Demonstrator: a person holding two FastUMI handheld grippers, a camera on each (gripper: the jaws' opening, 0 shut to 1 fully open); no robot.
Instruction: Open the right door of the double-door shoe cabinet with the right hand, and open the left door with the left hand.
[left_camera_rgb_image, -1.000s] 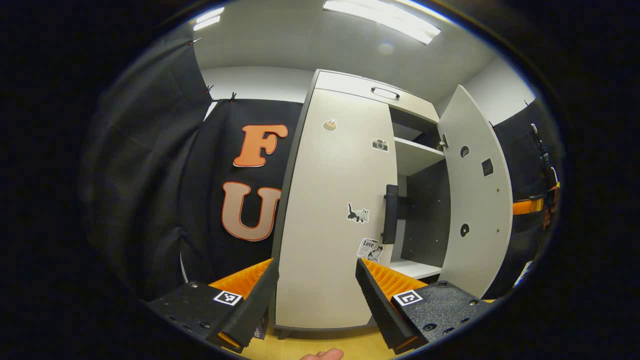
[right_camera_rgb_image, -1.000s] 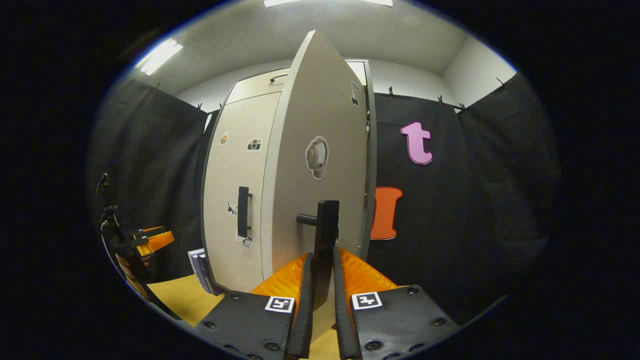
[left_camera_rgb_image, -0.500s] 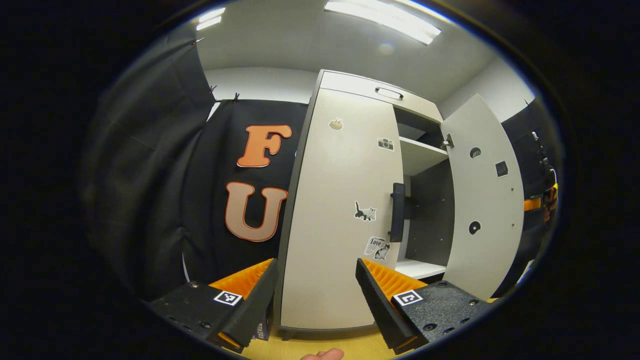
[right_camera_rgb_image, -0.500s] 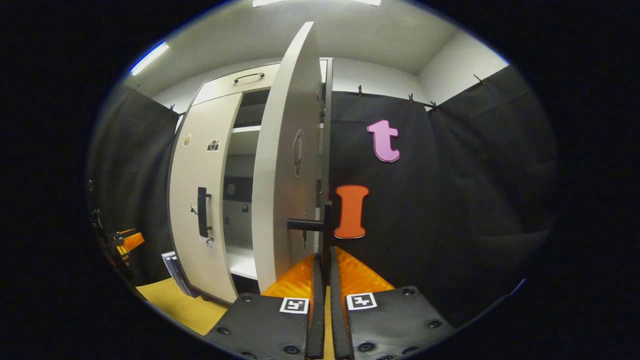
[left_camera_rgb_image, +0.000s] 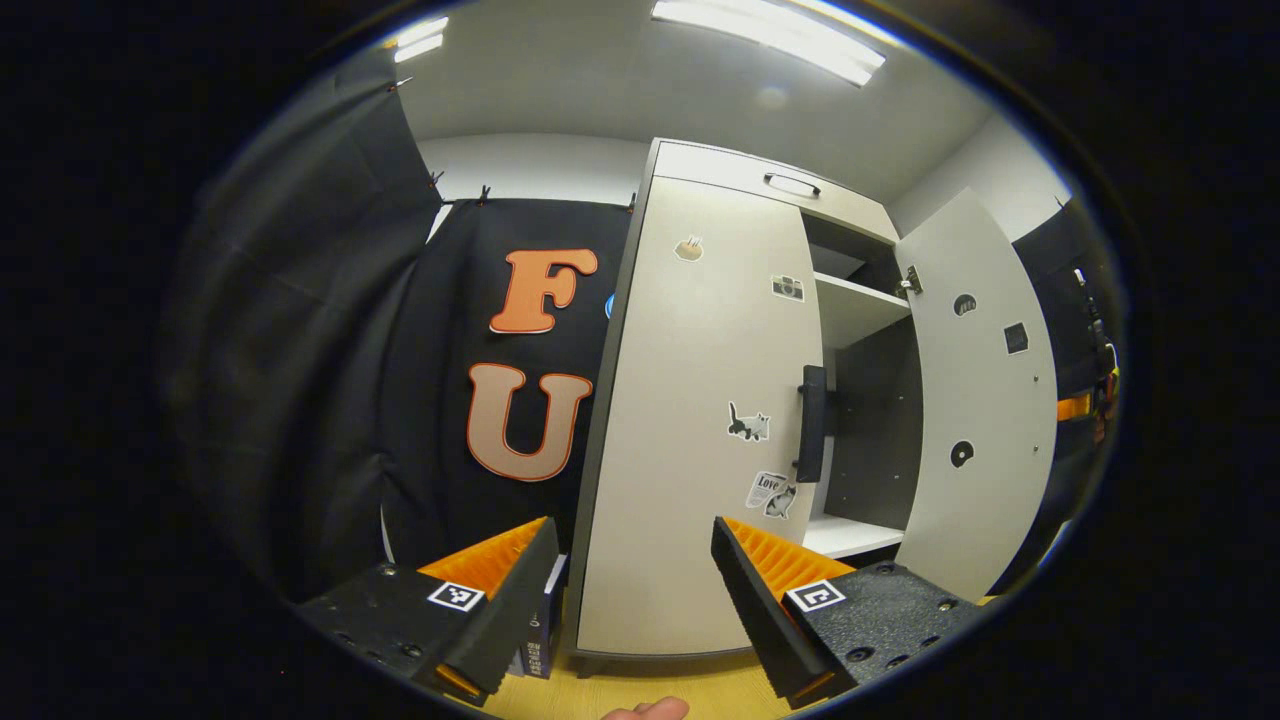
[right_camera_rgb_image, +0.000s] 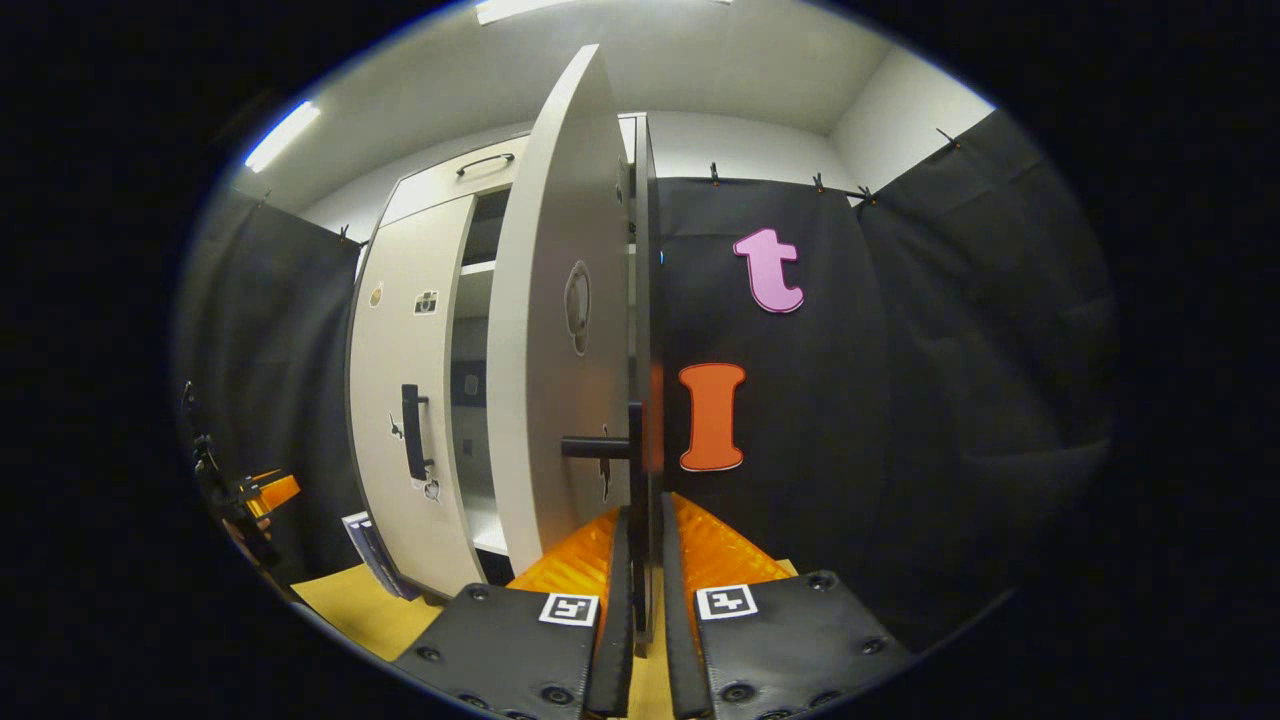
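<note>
Right hand-held gripper (right_camera_rgb_image: 640, 590) clamped on right door handle (right_camera_rgb_image: 636, 500); right door (right_camera_rgb_image: 555, 330) swung wide from shoe cabinet (left_camera_rgb_image: 740, 175). Left hand-held gripper (left_camera_rgb_image: 630, 590) spread apart, short of closed left door (left_camera_rgb_image: 690, 420), off its handle (left_camera_rgb_image: 810, 423).

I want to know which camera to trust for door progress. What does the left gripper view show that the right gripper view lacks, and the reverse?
Left gripper view: the inner face of the open right door, a shelf inside the cabinet, and the left gripper open, short of the cabinet.
Right gripper view: the right gripper shut on the right door handle, with that door's outer face beside it.
Both: the left door closed, the left door handle untouched.
</note>
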